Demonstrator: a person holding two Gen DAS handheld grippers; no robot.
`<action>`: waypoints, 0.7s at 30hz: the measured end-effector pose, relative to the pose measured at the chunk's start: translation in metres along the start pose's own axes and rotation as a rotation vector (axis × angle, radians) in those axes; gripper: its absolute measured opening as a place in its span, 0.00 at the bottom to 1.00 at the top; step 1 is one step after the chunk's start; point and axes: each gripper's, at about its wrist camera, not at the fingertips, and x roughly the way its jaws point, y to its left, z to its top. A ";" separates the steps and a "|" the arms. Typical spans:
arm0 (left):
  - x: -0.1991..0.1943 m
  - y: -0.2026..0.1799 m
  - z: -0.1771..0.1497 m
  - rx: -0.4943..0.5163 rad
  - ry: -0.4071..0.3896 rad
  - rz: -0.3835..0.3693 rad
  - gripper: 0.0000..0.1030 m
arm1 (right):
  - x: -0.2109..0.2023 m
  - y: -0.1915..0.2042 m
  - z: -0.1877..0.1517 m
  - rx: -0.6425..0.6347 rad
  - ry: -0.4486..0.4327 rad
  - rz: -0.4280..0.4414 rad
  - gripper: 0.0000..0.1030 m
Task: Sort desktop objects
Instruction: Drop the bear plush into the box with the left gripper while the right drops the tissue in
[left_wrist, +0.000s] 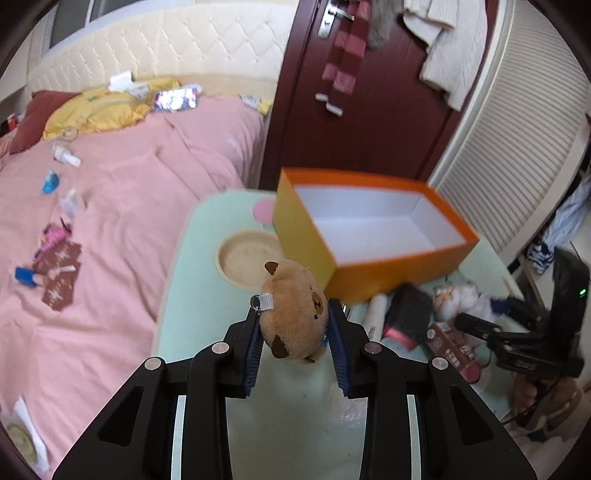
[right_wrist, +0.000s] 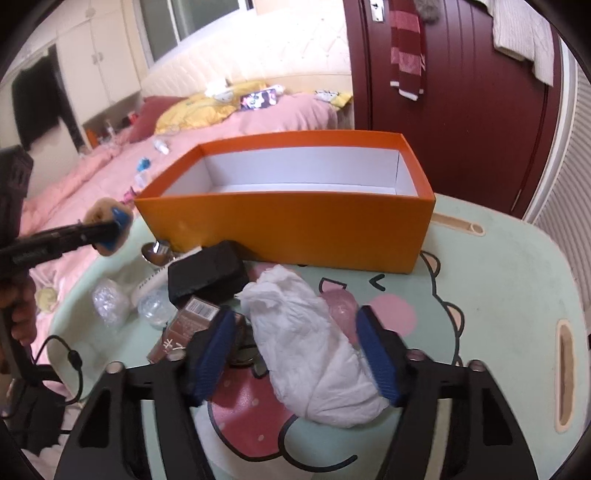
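One mint table (right_wrist: 517, 295), pink bed (left_wrist: 129, 184)

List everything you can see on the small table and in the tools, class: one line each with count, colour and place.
box: one, orange, white inside, empty, back of table
table: one, pale green, cartoon print
tissue: one, white, crumpled, between right tool's pads
plush toy: one, tan, in left tool
black block: one, before box
brown carton: one, beside tissue
spoon: one, metal, near box corner
left tool: shut on toy
right tool: open around tissue
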 end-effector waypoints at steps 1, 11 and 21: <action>-0.004 -0.001 0.004 0.006 -0.009 -0.001 0.33 | -0.002 -0.002 0.000 0.004 -0.001 -0.013 0.30; -0.010 -0.041 0.056 0.097 -0.117 -0.123 0.33 | -0.032 -0.027 0.010 0.115 -0.050 0.131 0.04; 0.038 -0.062 0.089 0.087 -0.083 -0.136 0.36 | -0.038 -0.032 0.105 0.083 -0.316 0.147 0.08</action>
